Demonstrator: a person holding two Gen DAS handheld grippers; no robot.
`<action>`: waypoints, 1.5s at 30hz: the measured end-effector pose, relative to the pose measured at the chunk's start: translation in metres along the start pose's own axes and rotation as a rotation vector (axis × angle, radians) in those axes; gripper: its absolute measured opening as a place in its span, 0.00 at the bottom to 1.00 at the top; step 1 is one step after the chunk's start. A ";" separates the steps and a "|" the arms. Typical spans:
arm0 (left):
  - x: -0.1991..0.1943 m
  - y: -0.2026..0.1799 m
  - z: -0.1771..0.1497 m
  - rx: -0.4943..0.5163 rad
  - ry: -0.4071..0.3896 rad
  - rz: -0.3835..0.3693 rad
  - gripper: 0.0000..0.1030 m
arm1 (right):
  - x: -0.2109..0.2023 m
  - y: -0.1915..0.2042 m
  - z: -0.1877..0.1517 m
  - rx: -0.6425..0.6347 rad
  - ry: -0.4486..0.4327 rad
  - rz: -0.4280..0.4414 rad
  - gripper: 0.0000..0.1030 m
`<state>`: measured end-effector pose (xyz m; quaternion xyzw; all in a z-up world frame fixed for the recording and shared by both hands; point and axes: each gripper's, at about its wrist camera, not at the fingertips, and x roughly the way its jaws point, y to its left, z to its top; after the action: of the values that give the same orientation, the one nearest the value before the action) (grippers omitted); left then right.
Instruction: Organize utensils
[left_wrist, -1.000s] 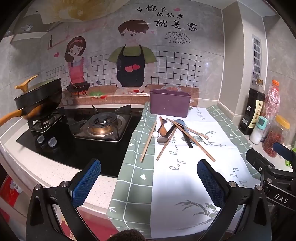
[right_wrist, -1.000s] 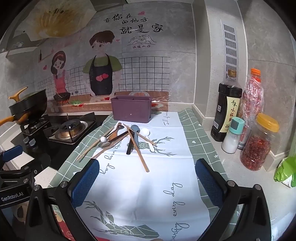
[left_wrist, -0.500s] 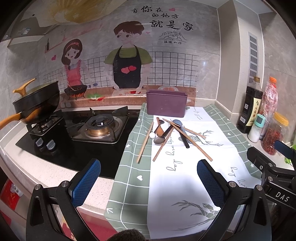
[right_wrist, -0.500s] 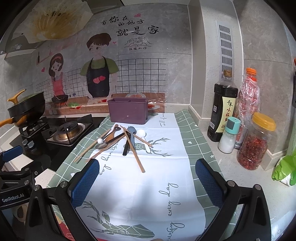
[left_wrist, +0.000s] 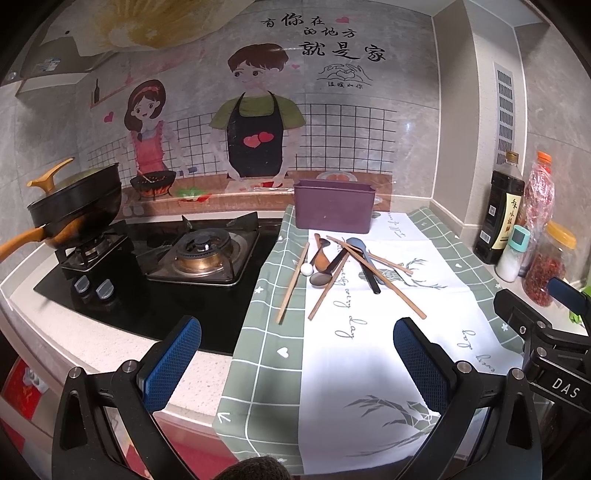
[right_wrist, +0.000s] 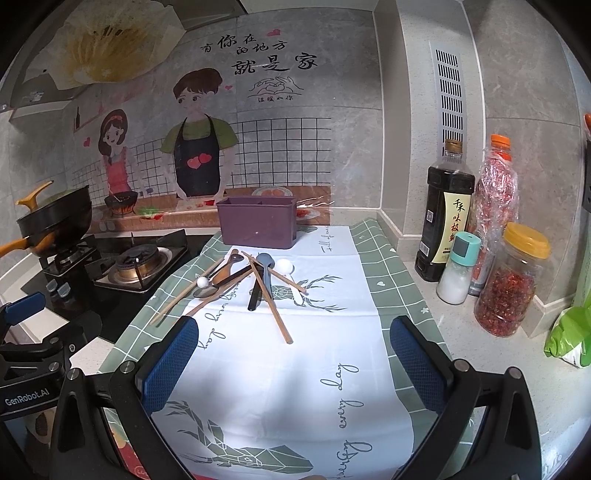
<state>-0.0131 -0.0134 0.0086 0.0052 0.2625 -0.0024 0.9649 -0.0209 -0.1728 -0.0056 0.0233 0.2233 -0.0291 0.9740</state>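
Utensils (right_wrist: 247, 280) lie in a loose crossed pile mid-frame on the mat (right_wrist: 288, 369), none picked up yet. Nearest to us, bottom of each view: left gripper (left_wrist: 297, 354) with fingers wide apart and holding nothing, right gripper (right_wrist: 293, 350) likewise spread and holding nothing. Both hang above the mat's near end, well short of the pile.

We read this as the approach step, before any first grasp. Next move as we judge it: bring one gripper forward and down onto a single piece at the pile's edge. The long chopstick (right_wrist: 271, 299) jutting toward us looks easiest; it overlaps the dark-handled spoon (right_wrist: 258, 284), so a lift may drag neighbours.

Pile contents, centre of frame: several wooden chopsticks, a metal spoon (left_wrist: 320, 277), a wooden spoon (left_wrist: 323, 256), a white ceramic spoon (right_wrist: 284, 266). Just behind, upper centre, stands the purple holder (right_wrist: 257, 221), near the wall, apparently the target.

Hard to tell: how many chopsticks, since they cross and hide each other. We see a divider in the holder but not its floor. Left edge: stove (left_wrist: 201, 254) and wok (left_wrist: 74, 206), handle cut off. Right edge: bottles and jars (right_wrist: 480, 236); a green bag is cropped.
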 end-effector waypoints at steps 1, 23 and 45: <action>0.000 0.000 0.000 0.000 -0.001 0.001 1.00 | 0.000 0.000 0.000 0.001 -0.001 0.000 1.00; 0.000 0.000 0.000 -0.001 -0.002 -0.002 1.00 | 0.000 0.002 -0.001 0.002 0.000 0.000 1.00; 0.008 0.007 0.005 -0.008 0.007 0.008 1.00 | 0.008 0.005 0.003 -0.018 0.001 0.001 1.00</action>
<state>-0.0036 -0.0068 0.0085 0.0025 0.2659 0.0026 0.9640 -0.0123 -0.1684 -0.0058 0.0146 0.2241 -0.0265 0.9741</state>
